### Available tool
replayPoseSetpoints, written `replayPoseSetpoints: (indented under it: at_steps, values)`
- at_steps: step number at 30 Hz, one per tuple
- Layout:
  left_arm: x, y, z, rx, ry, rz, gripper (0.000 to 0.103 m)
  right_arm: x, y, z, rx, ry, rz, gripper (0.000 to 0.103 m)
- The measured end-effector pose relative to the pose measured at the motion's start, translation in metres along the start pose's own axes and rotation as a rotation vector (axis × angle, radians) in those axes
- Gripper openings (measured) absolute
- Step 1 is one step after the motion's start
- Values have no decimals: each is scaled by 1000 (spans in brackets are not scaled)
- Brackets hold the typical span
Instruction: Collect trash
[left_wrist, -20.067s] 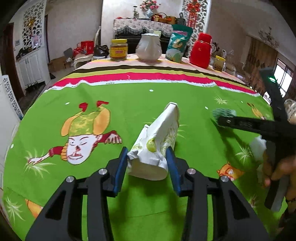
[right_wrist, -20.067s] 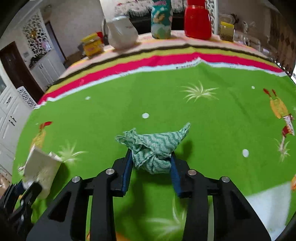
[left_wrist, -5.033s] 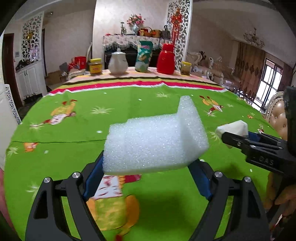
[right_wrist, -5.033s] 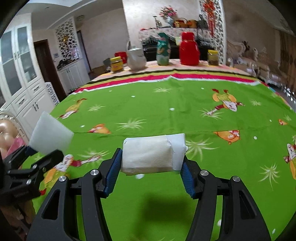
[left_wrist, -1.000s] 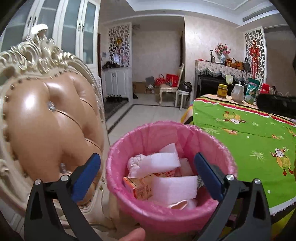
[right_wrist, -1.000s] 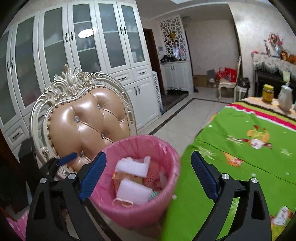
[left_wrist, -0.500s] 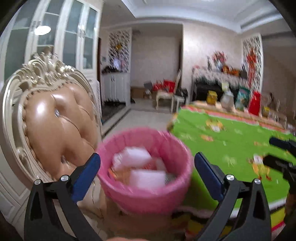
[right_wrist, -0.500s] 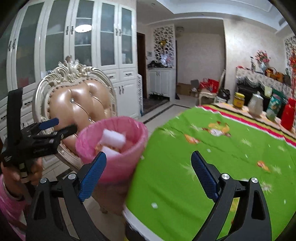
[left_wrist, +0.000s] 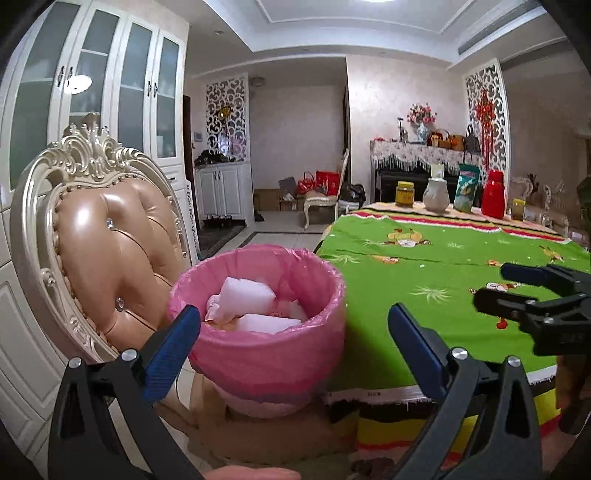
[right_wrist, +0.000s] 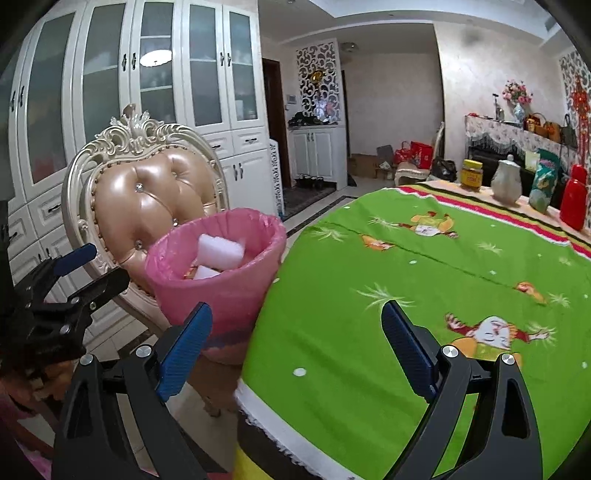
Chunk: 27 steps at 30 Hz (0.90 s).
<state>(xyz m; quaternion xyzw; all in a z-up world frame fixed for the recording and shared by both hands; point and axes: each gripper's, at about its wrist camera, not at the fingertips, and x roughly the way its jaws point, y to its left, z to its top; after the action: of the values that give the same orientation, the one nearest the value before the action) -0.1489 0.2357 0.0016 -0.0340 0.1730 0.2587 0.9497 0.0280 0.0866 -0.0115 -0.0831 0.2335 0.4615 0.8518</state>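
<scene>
A bin lined with a pink bag (left_wrist: 266, 354) stands on a chair seat beside the table and holds white foam pieces (left_wrist: 246, 291) and other scraps. It also shows in the right wrist view (right_wrist: 221, 284) with foam (right_wrist: 221, 250) inside. My left gripper (left_wrist: 293, 345) is open and empty, a little back from the bin. My right gripper (right_wrist: 295, 350) is open and empty, over the table's near edge to the right of the bin. The right gripper shows in the left wrist view (left_wrist: 532, 291), the left gripper in the right wrist view (right_wrist: 77, 273).
A padded ornate chair back (left_wrist: 99, 236) rises behind the bin. The table with a green cartoon cloth (left_wrist: 461, 266) stretches right. At its far end stand a jar (left_wrist: 404, 193), a white jug (left_wrist: 436, 195), a snack bag (left_wrist: 466, 187) and a red flask (left_wrist: 493, 198). White cabinets (right_wrist: 147, 92) line the wall.
Both grippers have drawn back from the bin and swung toward the table. The bin sits farther away and lower in both views. Both stay open and empty.
</scene>
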Motion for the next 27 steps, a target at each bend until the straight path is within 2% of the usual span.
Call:
replayPoseSetpoints:
  at_steps: [4, 11, 27]
  values:
    - [2, 5, -7, 13, 13, 3, 98, 11, 8, -2, -13, 28, 15, 88]
    - [9, 24, -15, -33, 45, 7, 98, 21, 19, -2, -29, 38, 40, 88]
    - [9, 35, -16, -50, 38, 25, 98, 27, 37, 2, -62, 43, 61, 88]
